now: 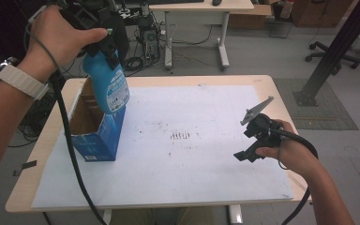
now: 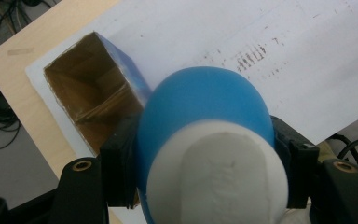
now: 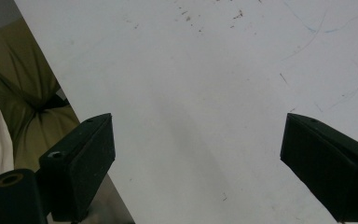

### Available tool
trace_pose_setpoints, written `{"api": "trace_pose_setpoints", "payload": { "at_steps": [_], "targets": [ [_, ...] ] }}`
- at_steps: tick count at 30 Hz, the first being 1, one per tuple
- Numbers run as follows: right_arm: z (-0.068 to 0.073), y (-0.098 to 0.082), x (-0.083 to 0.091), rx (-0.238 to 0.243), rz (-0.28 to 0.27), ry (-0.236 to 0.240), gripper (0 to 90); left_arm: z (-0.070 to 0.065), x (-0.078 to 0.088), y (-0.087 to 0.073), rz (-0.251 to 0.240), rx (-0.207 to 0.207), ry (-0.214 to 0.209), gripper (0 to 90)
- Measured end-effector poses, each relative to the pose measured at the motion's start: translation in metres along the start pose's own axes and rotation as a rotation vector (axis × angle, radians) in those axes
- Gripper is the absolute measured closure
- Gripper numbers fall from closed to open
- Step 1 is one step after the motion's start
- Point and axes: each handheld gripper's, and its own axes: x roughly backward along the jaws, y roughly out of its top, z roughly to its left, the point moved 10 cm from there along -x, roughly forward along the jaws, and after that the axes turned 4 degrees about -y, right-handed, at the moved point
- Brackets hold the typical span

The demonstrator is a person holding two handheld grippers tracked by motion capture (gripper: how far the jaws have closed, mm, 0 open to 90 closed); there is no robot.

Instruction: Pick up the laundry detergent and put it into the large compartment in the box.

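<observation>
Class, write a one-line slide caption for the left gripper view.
Left gripper clamps a blue bottle above the open cardboard box on the white sheet.

Even, soft light falls from overhead on my table (image 1: pixel 262 84), casting weak shadows. The white sheet (image 1: pixel 192 164) glares slightly. In my left gripper view the blue bottle (image 2: pixel 205 107) sits too close and blurs; the high view stays soft, its far corners dim.

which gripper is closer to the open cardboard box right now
Left. The left gripper holds a blue bottle just above the box; the right gripper hovers open, far across the table.
</observation>
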Motion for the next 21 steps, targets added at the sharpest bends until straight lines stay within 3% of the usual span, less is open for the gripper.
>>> {"api": "trace_pose_setpoints", "payload": {
  "at_steps": [11, 21],
  "targets": [
    [0.000, 0.003, 0.000, 0.007, -0.003, 0.002, 10.1, 0.013, 0.008, -0.004, -0.008, 0.053, 0.006, 37.3],
    [0.000, 0.004, 0.000, 0.011, -0.001, 0.003, 10.1, 0.030, 0.014, -0.009, -0.016, 0.136, 0.024, 37.3]
  ]
}}
